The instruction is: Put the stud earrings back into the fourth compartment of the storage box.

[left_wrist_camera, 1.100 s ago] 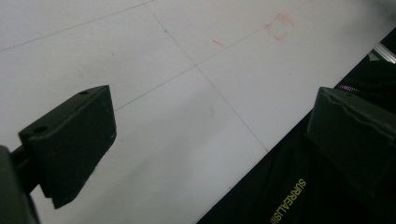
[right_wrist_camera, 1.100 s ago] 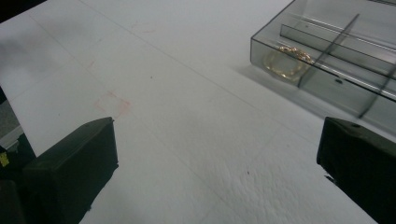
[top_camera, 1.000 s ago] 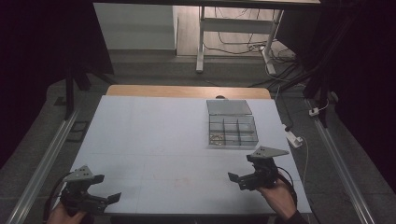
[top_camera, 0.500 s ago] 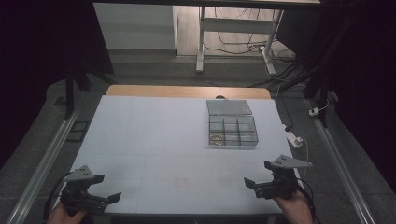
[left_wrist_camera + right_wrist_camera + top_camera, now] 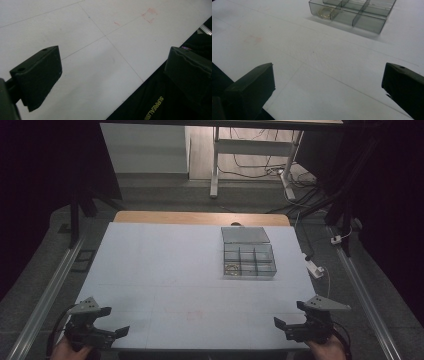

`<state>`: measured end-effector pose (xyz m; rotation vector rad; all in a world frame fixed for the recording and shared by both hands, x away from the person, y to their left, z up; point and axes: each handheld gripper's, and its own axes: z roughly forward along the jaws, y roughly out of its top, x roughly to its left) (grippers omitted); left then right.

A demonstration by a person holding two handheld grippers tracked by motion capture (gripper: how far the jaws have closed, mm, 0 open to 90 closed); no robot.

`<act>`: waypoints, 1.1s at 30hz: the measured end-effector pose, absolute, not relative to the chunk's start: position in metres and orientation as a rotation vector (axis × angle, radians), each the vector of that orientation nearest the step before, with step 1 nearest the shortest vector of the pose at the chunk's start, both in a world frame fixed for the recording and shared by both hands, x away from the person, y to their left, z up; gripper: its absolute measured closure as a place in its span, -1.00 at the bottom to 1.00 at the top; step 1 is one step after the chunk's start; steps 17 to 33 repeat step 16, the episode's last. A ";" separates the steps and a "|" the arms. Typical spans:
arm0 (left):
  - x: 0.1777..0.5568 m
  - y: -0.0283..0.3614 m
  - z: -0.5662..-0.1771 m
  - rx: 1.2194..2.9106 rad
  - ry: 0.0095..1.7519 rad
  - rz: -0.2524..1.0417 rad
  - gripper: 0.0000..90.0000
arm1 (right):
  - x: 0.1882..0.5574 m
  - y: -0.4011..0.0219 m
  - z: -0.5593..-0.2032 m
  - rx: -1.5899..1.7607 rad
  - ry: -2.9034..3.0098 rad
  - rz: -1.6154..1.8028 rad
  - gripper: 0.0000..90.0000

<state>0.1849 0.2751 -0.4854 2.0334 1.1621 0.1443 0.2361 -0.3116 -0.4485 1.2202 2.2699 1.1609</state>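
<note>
A clear grey compartment box (image 5: 248, 259) with its lid folded back lies on the white table (image 5: 170, 265), right of centre. Something small and yellowish (image 5: 325, 12) rests in its near-left compartment. My left gripper (image 5: 111, 321) hovers open at the table's front left corner, nothing between its jaws. My right gripper (image 5: 290, 315) hangs open at the front right corner, well short of the box. In the right gripper view the box (image 5: 354, 11) sits far ahead between the spread jaws.
A faint red square mark (image 5: 194, 315) is drawn on the table near the front centre. Metal rails (image 5: 47, 290) run along both sides of the table. A white plug block (image 5: 314, 268) and cables lie off the right edge.
My right gripper has drawn back toward the front edge and to the right, away from the box. The left gripper has stayed in place.
</note>
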 end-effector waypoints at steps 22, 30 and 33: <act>0.186 0.275 -0.485 2.034 1.160 0.146 -0.97 | 0.223 -0.317 -0.453 1.256 2.315 1.041 -1.00; 0.186 0.275 -0.485 2.034 1.160 0.146 -0.97 | 0.223 -0.317 -0.453 1.256 2.315 1.041 -1.00; 0.186 0.275 -0.485 2.034 1.160 0.146 -0.97 | 0.223 -0.317 -0.453 1.256 2.315 1.041 -1.00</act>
